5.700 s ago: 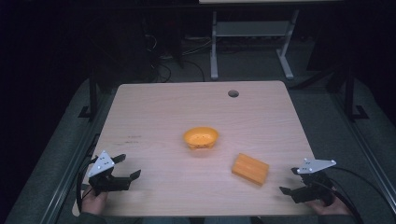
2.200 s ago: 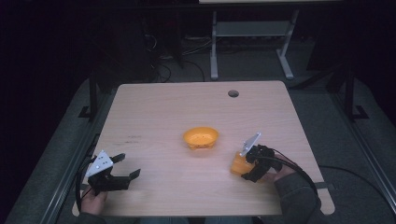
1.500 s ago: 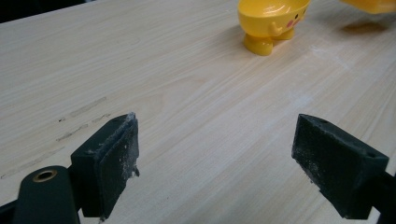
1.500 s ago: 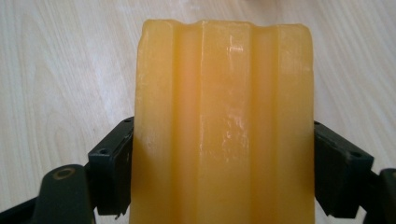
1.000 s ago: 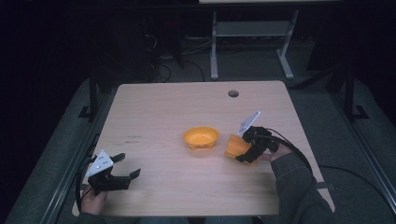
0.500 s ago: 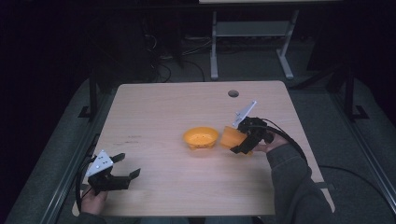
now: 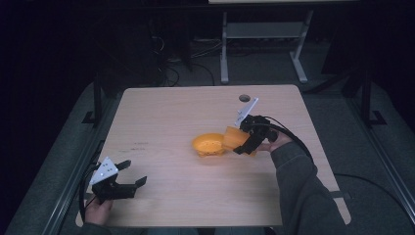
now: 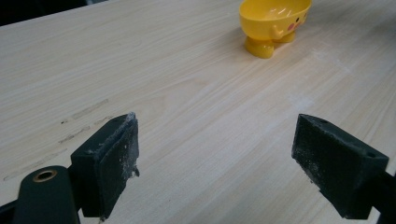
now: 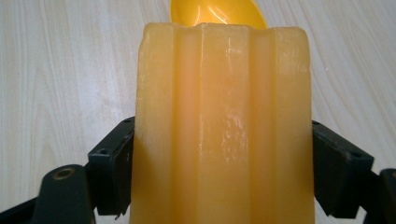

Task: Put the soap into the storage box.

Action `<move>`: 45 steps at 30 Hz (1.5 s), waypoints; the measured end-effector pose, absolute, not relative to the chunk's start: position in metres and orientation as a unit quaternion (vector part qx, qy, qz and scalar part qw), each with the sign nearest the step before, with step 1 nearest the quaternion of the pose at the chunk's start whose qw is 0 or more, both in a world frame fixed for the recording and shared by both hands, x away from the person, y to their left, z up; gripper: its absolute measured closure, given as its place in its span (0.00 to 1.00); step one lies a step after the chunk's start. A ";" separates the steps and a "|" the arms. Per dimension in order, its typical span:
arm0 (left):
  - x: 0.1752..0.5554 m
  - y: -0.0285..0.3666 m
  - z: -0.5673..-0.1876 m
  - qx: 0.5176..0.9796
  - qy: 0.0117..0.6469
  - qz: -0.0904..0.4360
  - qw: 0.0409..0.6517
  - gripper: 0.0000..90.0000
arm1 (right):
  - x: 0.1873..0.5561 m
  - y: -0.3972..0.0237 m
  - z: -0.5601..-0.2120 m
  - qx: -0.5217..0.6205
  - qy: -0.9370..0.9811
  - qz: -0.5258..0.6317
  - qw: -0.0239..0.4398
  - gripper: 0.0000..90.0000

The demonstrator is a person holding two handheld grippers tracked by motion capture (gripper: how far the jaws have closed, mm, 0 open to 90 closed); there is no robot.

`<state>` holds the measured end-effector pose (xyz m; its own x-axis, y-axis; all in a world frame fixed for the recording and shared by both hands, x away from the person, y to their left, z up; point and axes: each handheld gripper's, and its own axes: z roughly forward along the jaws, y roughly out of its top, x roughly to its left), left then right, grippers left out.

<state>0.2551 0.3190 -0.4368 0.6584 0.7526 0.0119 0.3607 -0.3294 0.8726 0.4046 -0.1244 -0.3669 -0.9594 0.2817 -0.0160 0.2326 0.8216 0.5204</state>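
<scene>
We pinched the orange block [image 7: 236,138] in our right gripper [image 7: 243,145] at the yellow bowl's [image 7: 209,145] three o'clock; our left gripper [image 7: 131,174] rested spread.

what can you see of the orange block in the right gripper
The orange block is a waxy, slightly translucent slab with shallow lengthwise ridges and a glossy face. The right gripper is shut on its two sides and holds it off the table, its far end at the rim of the yellow bowl.

orange ridged block [image 7: 235,138] | held aloft | beside yellow bowl [image 7: 208,145]
</scene>
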 end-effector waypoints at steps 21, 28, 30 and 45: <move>0.256 0.319 -0.437 0.789 0.353 0.214 0.455 0.16 | 0.420 -0.090 -0.359 0.099 0.959 0.262 0.042 0.23; 0.256 0.319 -0.437 0.787 0.355 0.213 0.457 0.16 | 0.425 -0.077 -0.357 0.085 0.961 0.259 0.041 0.23; 0.256 0.319 -0.437 0.787 0.355 0.214 0.456 0.16 | 0.425 -0.076 -0.357 0.086 0.961 0.261 0.040 0.23; 0.256 0.319 -0.438 0.787 0.355 0.213 0.457 0.16 | 0.429 -0.057 -0.363 0.070 0.966 0.246 0.031 0.23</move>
